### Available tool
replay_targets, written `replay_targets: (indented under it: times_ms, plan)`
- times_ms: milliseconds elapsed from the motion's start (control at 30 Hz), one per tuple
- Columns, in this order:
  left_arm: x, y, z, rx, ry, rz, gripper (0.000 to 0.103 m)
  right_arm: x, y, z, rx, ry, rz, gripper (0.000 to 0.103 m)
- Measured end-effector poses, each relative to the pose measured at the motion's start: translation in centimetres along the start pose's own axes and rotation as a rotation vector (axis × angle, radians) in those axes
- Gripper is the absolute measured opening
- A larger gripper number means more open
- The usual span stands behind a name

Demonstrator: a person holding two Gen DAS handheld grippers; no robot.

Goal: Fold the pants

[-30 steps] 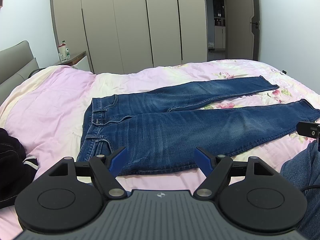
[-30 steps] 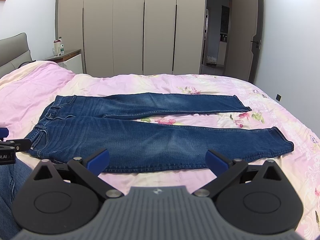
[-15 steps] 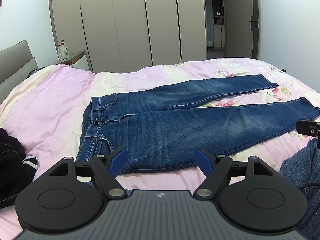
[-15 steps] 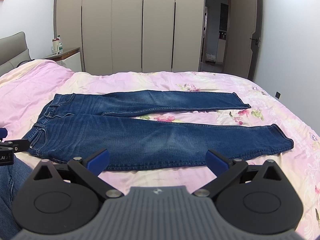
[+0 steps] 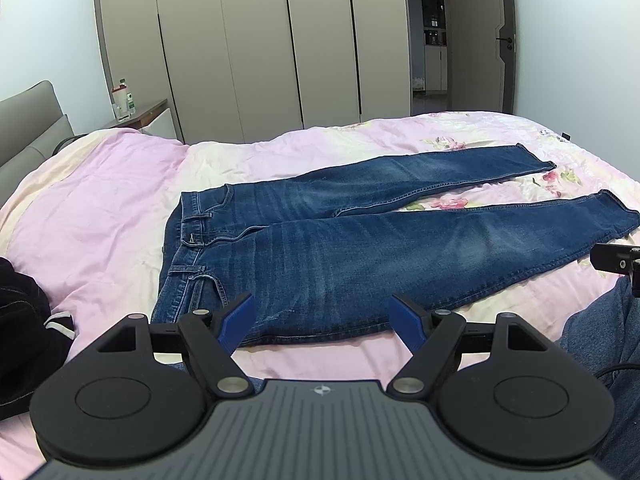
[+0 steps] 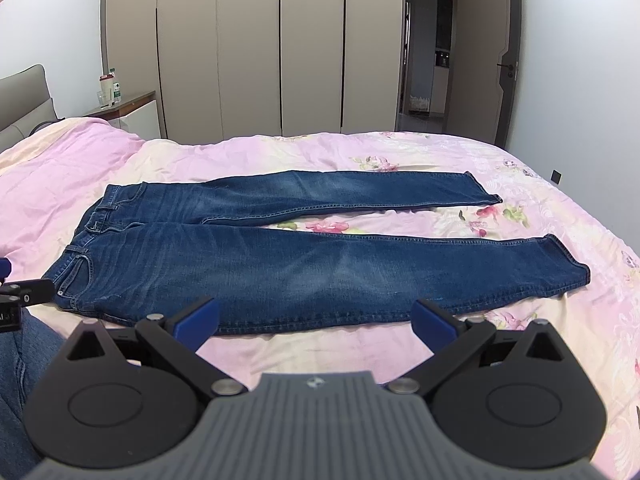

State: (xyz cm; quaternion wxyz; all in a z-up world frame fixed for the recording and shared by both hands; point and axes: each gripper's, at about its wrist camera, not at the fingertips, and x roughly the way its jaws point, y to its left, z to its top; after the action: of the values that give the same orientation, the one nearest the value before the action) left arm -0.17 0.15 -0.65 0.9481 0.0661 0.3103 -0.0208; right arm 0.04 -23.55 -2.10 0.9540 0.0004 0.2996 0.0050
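Note:
Dark blue jeans (image 5: 360, 248) lie flat and spread out on the pink bed, waistband to the left, both legs running right and slightly apart; they also show in the right wrist view (image 6: 280, 264). My left gripper (image 5: 320, 318) is open and empty, hovering near the jeans' near edge by the hip. My right gripper (image 6: 316, 320) is open and empty, near the near edge of the closer leg. Neither touches the cloth.
The pink floral duvet (image 5: 100, 208) covers the bed. A dark garment (image 5: 20, 328) lies at the left edge. A nightstand with bottles (image 6: 120, 108) stands by the wardrobe (image 6: 248, 48). The person's denim-clad leg (image 5: 600, 340) is at the right. An open door (image 6: 484, 56) is at the back right.
Both grippers have tilted or risen slightly, so the jeans sit a little lower in both views. The jeans have not moved and both grippers stay open.

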Motion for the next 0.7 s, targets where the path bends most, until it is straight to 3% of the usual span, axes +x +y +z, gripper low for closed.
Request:
replay_targets:
  times_ms: [167, 400, 567, 700]
  plan:
    - [0.6, 0.2, 0.2, 0.05, 0.006, 0.009, 0.088, 0.3, -0.3, 0.1, -0.003, -0.004, 0.001, 0.098]
    - [2.8, 0.6, -0.1, 0.193, 0.034, 0.019, 0.078, 1.8, -3.3, 0.7, -0.065, -0.076, 0.013, 0.098]
    - [5.2, 0.9, -0.2, 0.315, 0.061, 0.04, 0.077, 5.2, -7.0, 1.6, -0.159, -0.016, -0.034, 0.098]
    - [7.3, 2.2, 0.4, 0.431, 0.088, 0.009, 0.074, 8.1, -10.5, 2.9, -0.185, 0.063, -0.048, 0.098]
